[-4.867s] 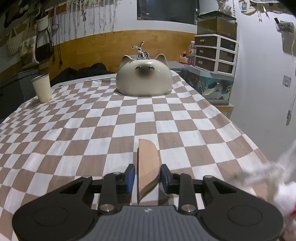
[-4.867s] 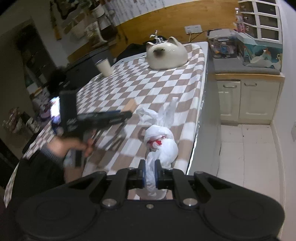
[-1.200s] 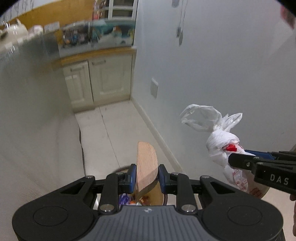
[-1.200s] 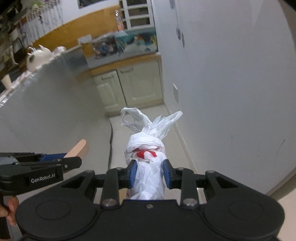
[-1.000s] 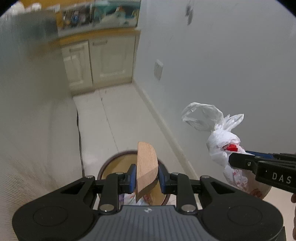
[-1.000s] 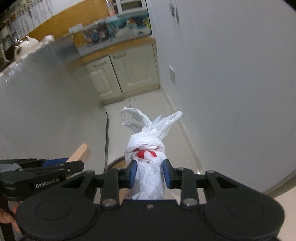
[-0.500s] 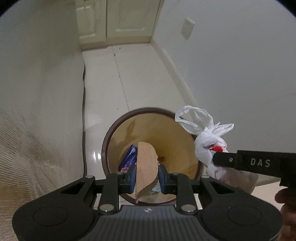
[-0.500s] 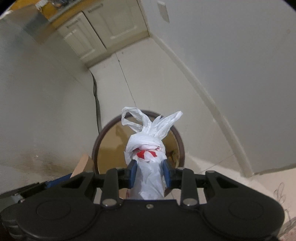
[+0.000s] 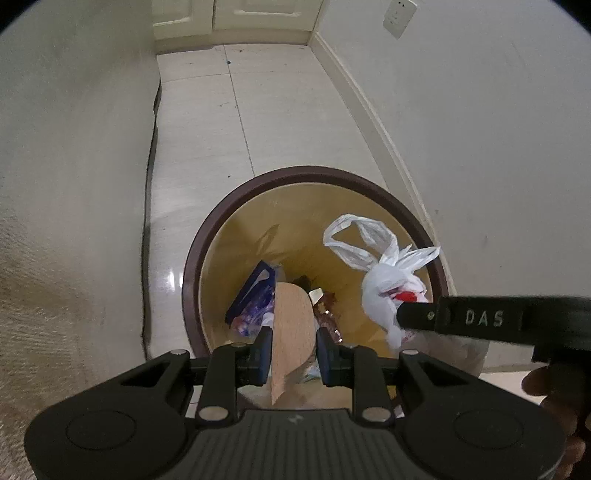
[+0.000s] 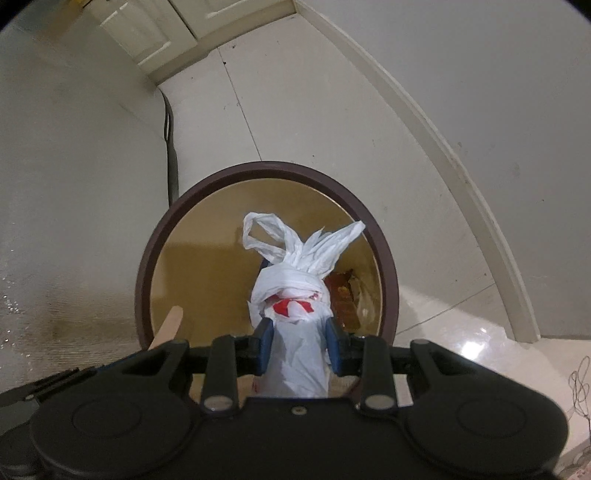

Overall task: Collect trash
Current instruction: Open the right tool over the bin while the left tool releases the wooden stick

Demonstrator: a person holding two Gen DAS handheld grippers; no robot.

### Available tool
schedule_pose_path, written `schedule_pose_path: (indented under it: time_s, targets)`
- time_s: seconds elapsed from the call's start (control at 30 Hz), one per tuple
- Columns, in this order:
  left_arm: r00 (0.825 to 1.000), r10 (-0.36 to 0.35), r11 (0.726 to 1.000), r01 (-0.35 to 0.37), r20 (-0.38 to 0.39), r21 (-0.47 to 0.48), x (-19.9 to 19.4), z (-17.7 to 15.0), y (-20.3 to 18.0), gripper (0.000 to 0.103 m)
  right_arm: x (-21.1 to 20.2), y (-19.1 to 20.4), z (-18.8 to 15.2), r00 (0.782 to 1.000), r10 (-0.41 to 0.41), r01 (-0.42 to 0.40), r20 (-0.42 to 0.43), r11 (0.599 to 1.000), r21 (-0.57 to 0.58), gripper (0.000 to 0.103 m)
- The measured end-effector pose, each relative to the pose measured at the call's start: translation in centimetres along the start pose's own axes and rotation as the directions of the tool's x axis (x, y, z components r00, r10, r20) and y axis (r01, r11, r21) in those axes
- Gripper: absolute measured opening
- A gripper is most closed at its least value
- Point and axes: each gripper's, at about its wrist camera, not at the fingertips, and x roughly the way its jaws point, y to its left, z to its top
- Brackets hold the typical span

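My left gripper (image 9: 293,343) is shut on a flat tan piece of cardboard (image 9: 293,325) and holds it over the open mouth of a round bin (image 9: 236,206) with a dark brown rim and a yellow inside. My right gripper (image 10: 299,336) is shut on a knotted white plastic bag with red print (image 10: 295,284) and holds it over the same bin (image 10: 266,168). The bag (image 9: 384,284) and right gripper (image 9: 410,315) also show in the left wrist view. The cardboard tip (image 10: 168,326) shows at the left in the right wrist view.
The bin holds a blue wrapper (image 9: 251,291) and other scraps. It stands on pale floor tiles (image 9: 207,122) between a white cloth-draped side (image 9: 66,166) on the left and a white wall with a skirting board (image 9: 373,110) on the right. Cabinet doors (image 9: 236,14) are far ahead.
Both grippers have tilted further down and moved closer over the bin, which now fills more of each view. The cardboard and the bag stay gripped.
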Motion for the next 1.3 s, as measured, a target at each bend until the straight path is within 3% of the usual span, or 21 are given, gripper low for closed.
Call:
schedule_pose_path:
  time_s: [0.1,0.23,0.33,0.83,0.9,1.13,1.3]
  targets:
    - [1.000,-0.002,1.000,0.002,0.017,-0.002,-0.1,-0.6,0.1,0.027,0.2,0.4,0.0,1.000,-0.004,0.004,0.016,0.999,-0.038,0.033]
    - [0.998,0.065,0.998,-0.065,-0.018,0.024,0.0,-1.0,0.0,0.030,0.4,0.3,0.1,0.999,0.015,-0.014,0.040,1.000,-0.026,0.041]
    - [0.996,0.080,0.997,-0.079,-0.038,0.021,-0.2,-1.3,0.3,0.043,0.2,0.1,0.0,0.999,0.017,-0.015,0.037,0.999,-0.038,0.047]
    - [0.989,0.142,0.989,-0.143,-0.052,-0.022,-1.3,-0.3,1.0,0.077,-0.4,0.5,0.6,0.999,-0.035,0.043,0.037,0.974,-0.220,0.051]
    - [0.988,0.145,0.989,-0.147,-0.046,-0.023,-1.4,-0.2,1.1,0.082,-0.7,0.5,0.7,0.998,-0.038,0.047,0.046,0.974,-0.222,0.062]
    - [0.987,0.158,0.987,-0.159,-0.026,-0.031,-3.0,-0.6,0.9,0.102,-2.9,-0.4,0.2,0.996,-0.037,0.053,0.079,0.976,-0.209,0.083]
    - [0.981,0.192,0.981,-0.192,-0.023,-0.012,-5.0,-1.2,0.3,0.103,-4.7,-1.2,-0.7,0.993,-0.068,0.087,0.100,0.976,-0.199,0.099]
